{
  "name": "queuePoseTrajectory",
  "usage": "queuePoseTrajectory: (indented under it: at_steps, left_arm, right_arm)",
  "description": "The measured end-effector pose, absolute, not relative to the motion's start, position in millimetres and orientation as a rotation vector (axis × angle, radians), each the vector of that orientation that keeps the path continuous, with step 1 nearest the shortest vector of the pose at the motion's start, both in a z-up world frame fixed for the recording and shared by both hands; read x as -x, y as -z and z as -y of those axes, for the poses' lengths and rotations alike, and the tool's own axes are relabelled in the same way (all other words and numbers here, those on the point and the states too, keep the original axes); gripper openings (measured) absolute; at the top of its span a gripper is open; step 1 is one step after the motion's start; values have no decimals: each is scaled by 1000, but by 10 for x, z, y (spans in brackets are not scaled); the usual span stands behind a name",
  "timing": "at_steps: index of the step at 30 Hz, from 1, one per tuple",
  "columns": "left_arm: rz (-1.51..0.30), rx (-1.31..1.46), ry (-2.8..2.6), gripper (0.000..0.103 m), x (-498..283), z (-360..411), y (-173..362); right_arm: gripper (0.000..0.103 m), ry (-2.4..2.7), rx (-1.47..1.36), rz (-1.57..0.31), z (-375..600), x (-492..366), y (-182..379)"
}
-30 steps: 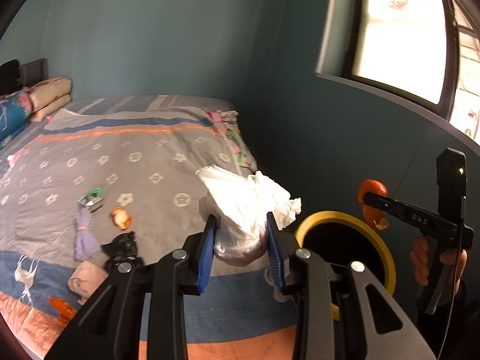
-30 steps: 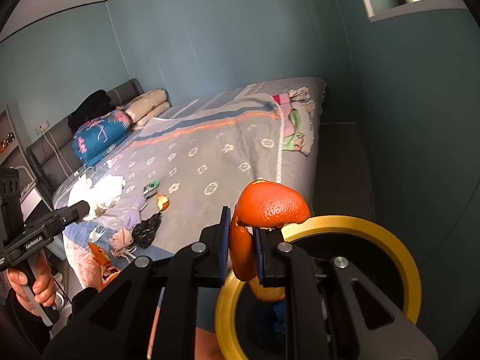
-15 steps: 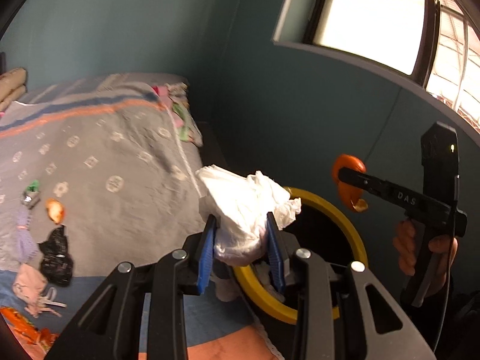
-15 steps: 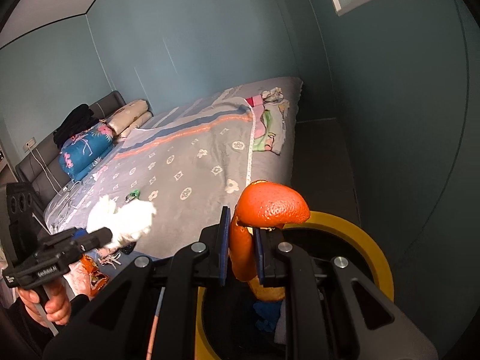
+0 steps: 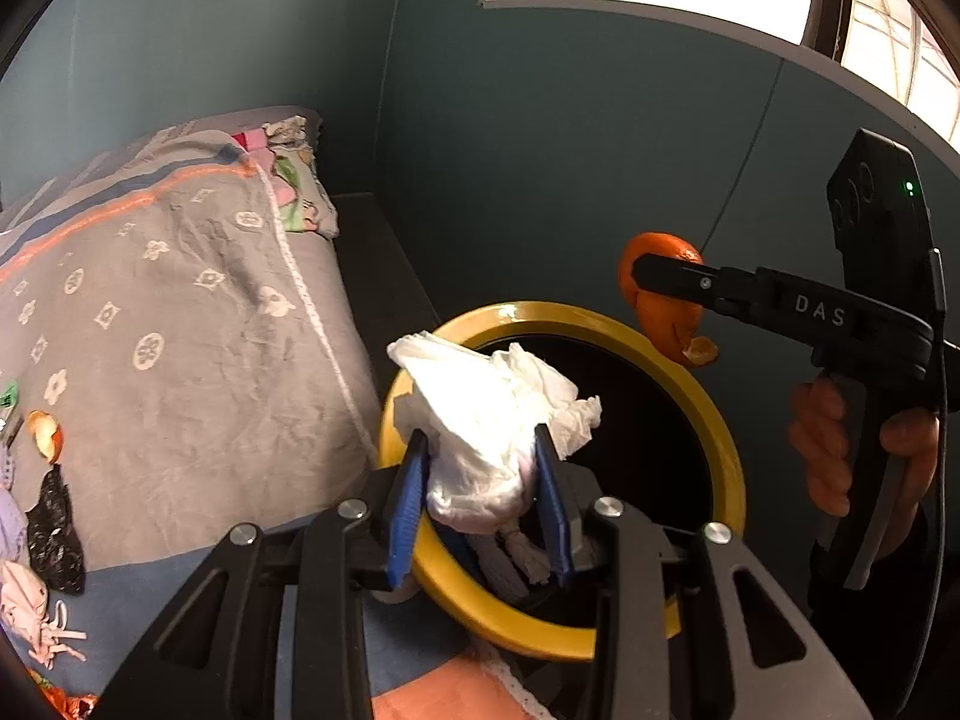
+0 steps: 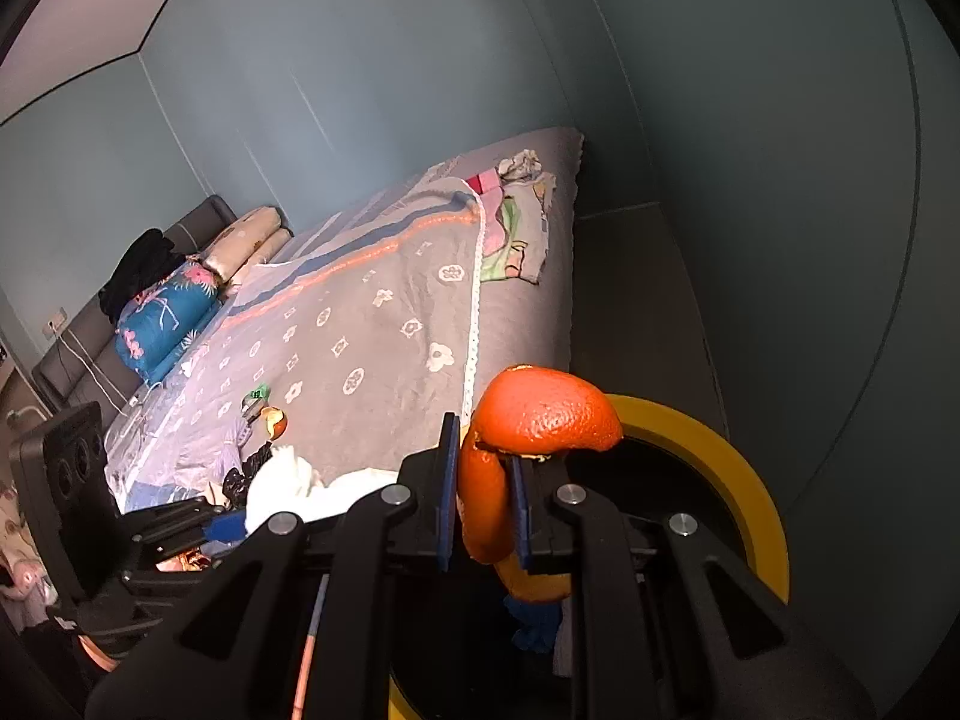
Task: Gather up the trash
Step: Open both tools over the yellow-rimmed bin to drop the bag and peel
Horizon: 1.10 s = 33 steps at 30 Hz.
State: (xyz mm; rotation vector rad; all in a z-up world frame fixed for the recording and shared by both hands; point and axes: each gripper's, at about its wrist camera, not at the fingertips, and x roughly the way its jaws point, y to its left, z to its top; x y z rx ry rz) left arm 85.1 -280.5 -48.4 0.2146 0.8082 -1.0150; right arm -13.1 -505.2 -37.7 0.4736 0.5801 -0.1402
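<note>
Both my grippers have swung away from the bed and now sit over the yellow-rimmed bin [image 5: 714,420], whose dark mouth fills the middle of the left wrist view where a second ago only its edge showed. My left gripper [image 5: 483,501] is clamped on a crumpled white tissue wad [image 5: 486,414]; its blue pads [image 5: 405,516] press in on both sides of the wad, held a little apart by it, and the wad hangs above the near-left part of the bin's opening. My right gripper [image 6: 483,495] is closed almost fully on a curl of orange peel [image 6: 540,414], the strip pinched between the pads with its rounded end arching over to the right, above the bin's rim [image 6: 744,492]. In the left view that gripper reaches in from the right, gripped by my right hand [image 5: 852,450], with the peel [image 5: 666,306] over the far-right edge of the rim. More trash lies on the grey patterned bed cover [image 5: 198,384] at far left: another bit of orange peel [image 5: 47,435], a black crumpled scrap [image 5: 55,531] just nearer than it, and a pale pinkish scrap [image 5: 24,606] nearer again. Something bluish lies inside the bin [image 6: 534,624]; I cannot tell what.
</note>
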Motion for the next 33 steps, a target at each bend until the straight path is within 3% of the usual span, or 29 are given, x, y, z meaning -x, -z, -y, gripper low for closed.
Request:
queuePoseTrajectory:
  at_steps: [9,12,14,16,19,33]
  left_arm:
    - [-835,-198,1006,44,-870,2877,552]
    - [-825,-191,992,53,-873,2855,539]
    - [-827,-178,981,62,-893,2837,534]
    - [-823,-165,958,67,-925,2798,524]
    - [-801,-147,913,76,-962,2693,485]
    - [-719,-116,750,82,-1125,2178,332]
  right_arm:
    - [18,152,-498,-585,5130,77,442]
    - [19,152,-494,-583,5117,76,438]
    - [25,155,-496,-580,5115,93,437]
    - [38,163,-495,-578,5114,96,433]
    - [45,178,-494,-570,5126,123,415]
    - [63,142,-440,-652,4940,-17,295]
